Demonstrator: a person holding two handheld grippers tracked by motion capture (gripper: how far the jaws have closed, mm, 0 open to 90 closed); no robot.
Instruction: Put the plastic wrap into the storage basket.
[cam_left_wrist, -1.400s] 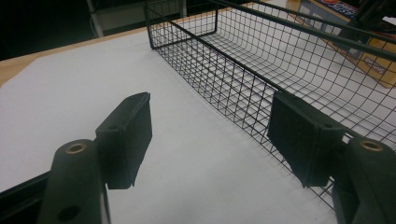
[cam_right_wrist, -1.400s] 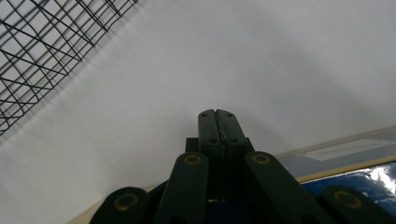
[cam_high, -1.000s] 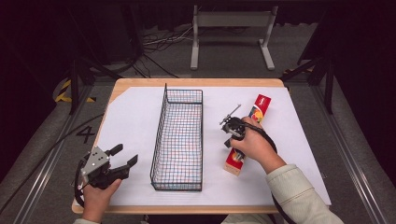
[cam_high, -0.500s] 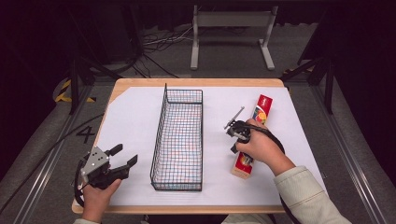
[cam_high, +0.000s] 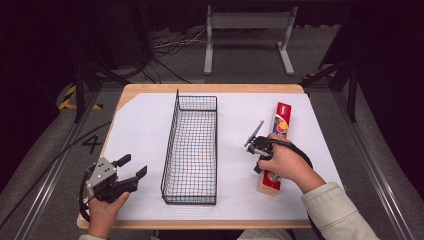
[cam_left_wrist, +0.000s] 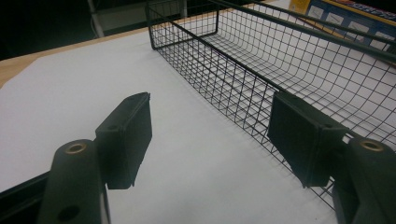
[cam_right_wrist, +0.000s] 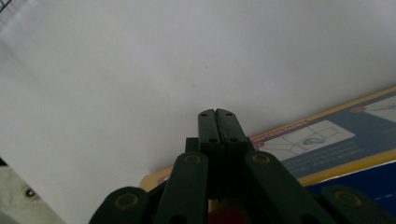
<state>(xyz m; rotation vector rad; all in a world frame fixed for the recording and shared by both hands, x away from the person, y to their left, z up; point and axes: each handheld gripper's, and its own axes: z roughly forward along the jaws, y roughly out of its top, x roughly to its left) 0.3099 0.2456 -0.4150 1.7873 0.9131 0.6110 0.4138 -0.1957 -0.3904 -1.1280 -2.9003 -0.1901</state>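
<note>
A long red and yellow box (cam_high: 280, 131) lies on the white sheet, right of a black wire basket (cam_high: 192, 150). The box's printed blue face (cam_right_wrist: 327, 144) sits just under my right gripper (cam_right_wrist: 217, 115), whose jaws are shut with nothing between them. In the high view a hand holds the right gripper (cam_high: 258, 167) at the box's left long side, near its front end. My left gripper (cam_high: 134, 166) rests at the table's front left corner. The left gripper (cam_left_wrist: 210, 121) is open, empty, and aimed along the wire basket (cam_left_wrist: 289, 60).
The white sheet (cam_high: 145, 130) covers most of the wooden table (cam_high: 150, 89). The basket holds nothing. Beyond the table's far edge stand a metal frame (cam_high: 247, 30) and cables on the dark floor. Rails run along both sides.
The right hand has shifted to the right with its shut gripper. The box's near end has swung right with it, so the box lies straighter. The left gripper has stayed put.
</note>
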